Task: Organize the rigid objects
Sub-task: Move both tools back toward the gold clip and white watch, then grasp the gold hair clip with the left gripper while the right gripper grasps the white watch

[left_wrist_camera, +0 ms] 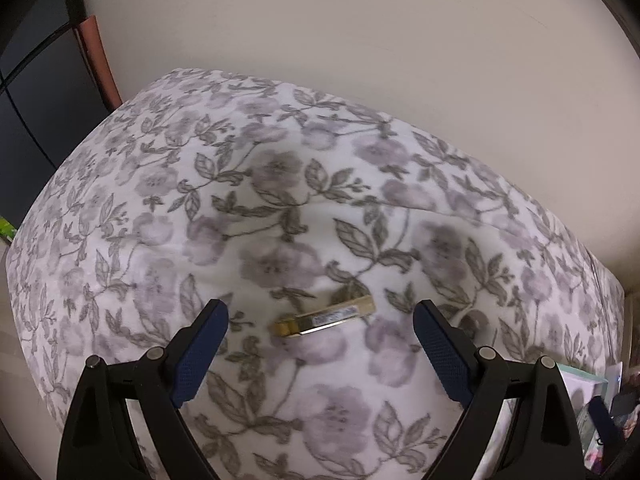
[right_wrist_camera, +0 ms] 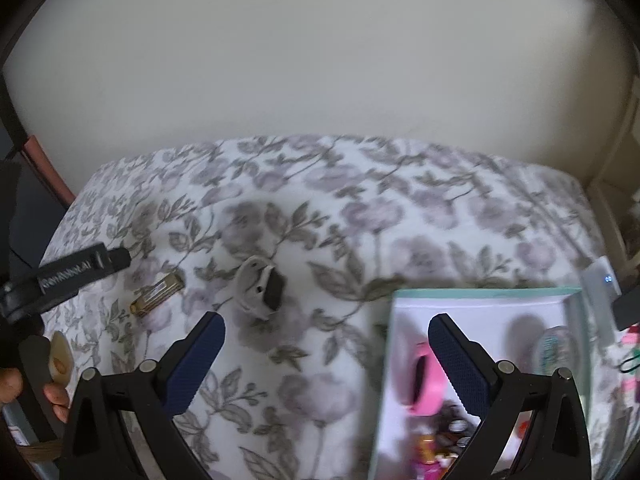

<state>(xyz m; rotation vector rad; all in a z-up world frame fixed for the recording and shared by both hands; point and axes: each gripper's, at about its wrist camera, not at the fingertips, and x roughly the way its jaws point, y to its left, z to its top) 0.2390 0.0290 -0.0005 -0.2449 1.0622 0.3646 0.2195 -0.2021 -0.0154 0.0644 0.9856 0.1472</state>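
Floral blanket (left_wrist_camera: 280, 200), shiny gold rectangular lighter (left_wrist_camera: 324, 317) lying flat, labelled side up

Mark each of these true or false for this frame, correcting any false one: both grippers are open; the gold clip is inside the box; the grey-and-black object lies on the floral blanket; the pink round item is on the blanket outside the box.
1. Both grippers are open. True: the left gripper and the right gripper each have their fingers spread wide and hold nothing.
2. The gold clip is inside the box. False: it lies on the floral blanket, between the left gripper's fingers.
3. The grey-and-black object lies on the floral blanket. True.
4. The pink round item is on the blanket outside the box. False: it sits inside the box, whose rim is teal.
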